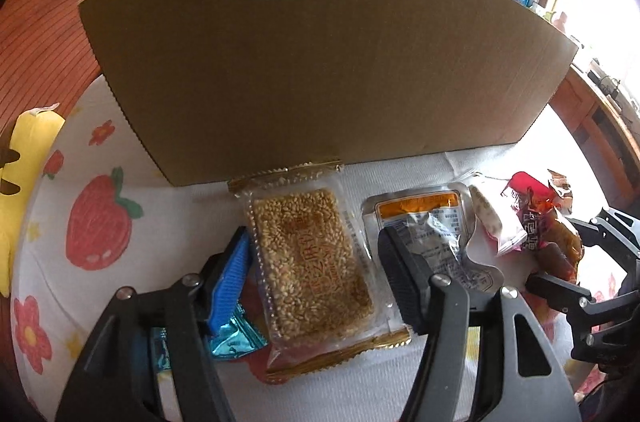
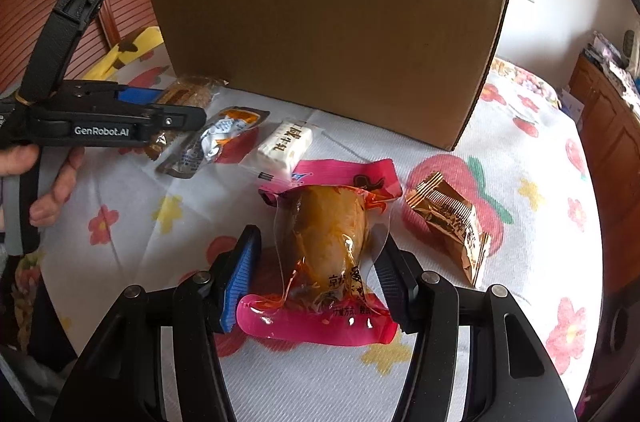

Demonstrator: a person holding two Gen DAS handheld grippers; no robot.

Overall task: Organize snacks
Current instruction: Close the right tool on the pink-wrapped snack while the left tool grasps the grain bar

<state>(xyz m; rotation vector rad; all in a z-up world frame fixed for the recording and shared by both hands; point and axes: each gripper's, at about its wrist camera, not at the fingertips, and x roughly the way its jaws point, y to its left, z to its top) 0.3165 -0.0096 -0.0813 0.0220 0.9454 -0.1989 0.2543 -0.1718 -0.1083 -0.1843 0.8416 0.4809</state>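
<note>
The left gripper point(image 1: 316, 262) is spreading its jaws around the sesame bar packet point(image 1: 310, 258) — not pinching. The right gripper point(image 2: 320, 270) is straddling the pink-edged chicken pouch point(image 2: 326, 242), jaws wide — both snacks lying on the floral sheet point(image 2: 540, 222) before the cardboard box point(image 2: 332, 46).

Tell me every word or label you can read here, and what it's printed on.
"GenRobot.AI": white lettering on the side of the left tongs.
White candy packet: large Chinese characters, not sharp enough to quote.
Pink-edged pouch between the right tongs: Chinese print, too blurred.
Sesame bar pack, silver pouch, gold packet: print too small or warped.
Cardboard box: no text visible.
</note>
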